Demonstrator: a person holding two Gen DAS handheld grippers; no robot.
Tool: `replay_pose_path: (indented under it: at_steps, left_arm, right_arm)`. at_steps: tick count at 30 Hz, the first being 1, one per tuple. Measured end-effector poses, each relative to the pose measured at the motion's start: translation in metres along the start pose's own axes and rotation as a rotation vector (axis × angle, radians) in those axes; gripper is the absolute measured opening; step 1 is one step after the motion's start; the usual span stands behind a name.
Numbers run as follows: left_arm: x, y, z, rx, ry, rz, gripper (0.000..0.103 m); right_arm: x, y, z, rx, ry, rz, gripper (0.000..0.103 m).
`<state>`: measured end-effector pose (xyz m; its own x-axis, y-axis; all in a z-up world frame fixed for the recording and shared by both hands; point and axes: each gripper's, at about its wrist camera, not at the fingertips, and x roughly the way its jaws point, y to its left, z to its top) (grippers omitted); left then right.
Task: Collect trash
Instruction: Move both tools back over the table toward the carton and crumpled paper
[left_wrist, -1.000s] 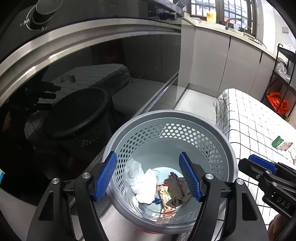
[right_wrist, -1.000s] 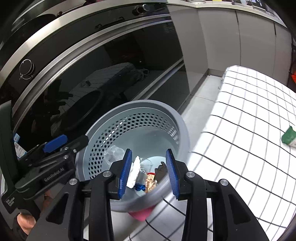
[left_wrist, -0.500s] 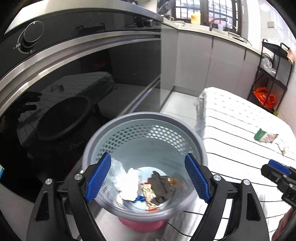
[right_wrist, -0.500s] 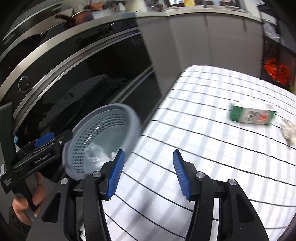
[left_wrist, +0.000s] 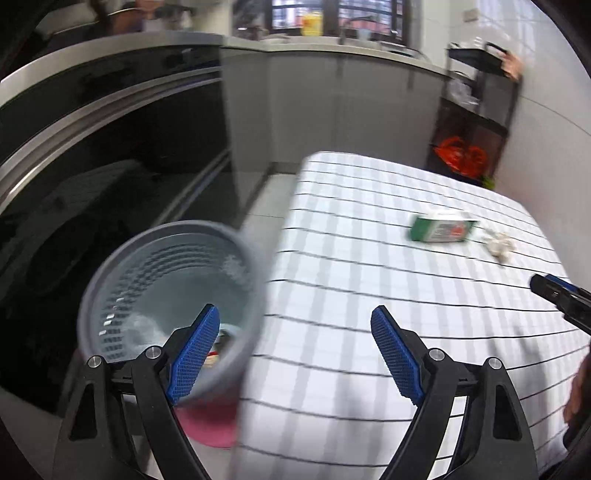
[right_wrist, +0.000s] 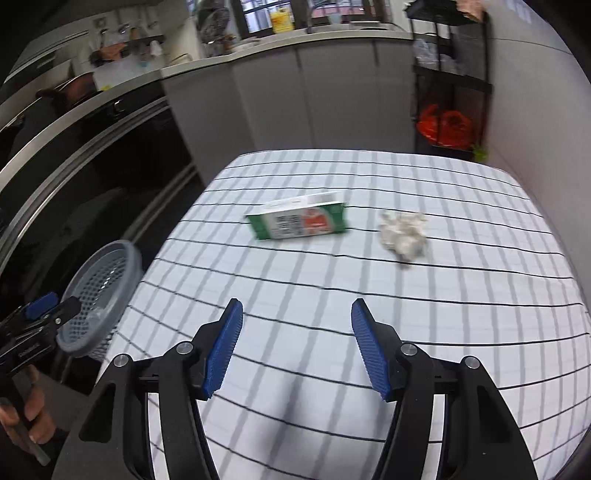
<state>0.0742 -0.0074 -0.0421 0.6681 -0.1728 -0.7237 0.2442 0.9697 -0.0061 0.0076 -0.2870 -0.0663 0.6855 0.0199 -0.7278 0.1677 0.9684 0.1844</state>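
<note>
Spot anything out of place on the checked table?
Yes: a green carton lying on its side and a crumpled white tissue beside it, apart. Both are loose on the tablecloth, outside the grey basket.

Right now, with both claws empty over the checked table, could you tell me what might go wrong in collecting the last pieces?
1. The crumpled tissue is soft and low, so the right claw might scrape the tablecloth and bunch it.
2. The green packet lies flat, so the pads may slip off.
3. The grey bin sits off the table's edge, so a dropped item could land on the floor.

Green carton (right_wrist: 298, 220) and crumpled tissue (right_wrist: 403, 233) lie near on tablecloth (right_wrist: 443, 314).
</note>
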Motion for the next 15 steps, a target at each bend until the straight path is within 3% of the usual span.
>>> replay_pose_path:
  at_steps: [8,15]
  left_arm:
    - [0.014,-0.075,0.019,0.032,-0.028,-0.116,0.086]
    - [0.041,-0.104,0.018,0.069,0.023,-0.133,0.087]
  right_arm:
    - [0.007,-0.065,0.01,0.091,-0.027,-0.048,0.065]
    - [0.045,-0.087,0.02,0.098,0.017,-0.075,0.067]
